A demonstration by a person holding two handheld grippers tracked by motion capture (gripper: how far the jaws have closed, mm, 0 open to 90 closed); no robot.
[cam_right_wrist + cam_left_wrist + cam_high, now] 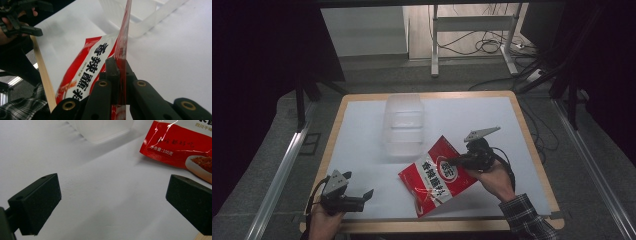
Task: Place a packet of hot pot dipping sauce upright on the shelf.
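Observation:
A red and white seasoning packet (436,176) hangs tilted above the white table sheet, right of centre. My right gripper (458,161) is shut on its right edge; in the right gripper view the jaws pinch the packet (95,65) edge-on, with my right gripper (119,65) closed tight around the thin film. My left gripper (364,196) rests near the front left corner, open, pointing right. Its view shows the two black pads (37,202) wide apart over bare sheet, with the packet's corner (175,150) ahead at upper right.
A clear plastic container (404,125) stands at the back middle of the table, seen as the container (100,130) at the top of the left gripper view. The wooden table edge (532,150) frames the white sheet (362,150). Cables and a stand lie on the floor behind.

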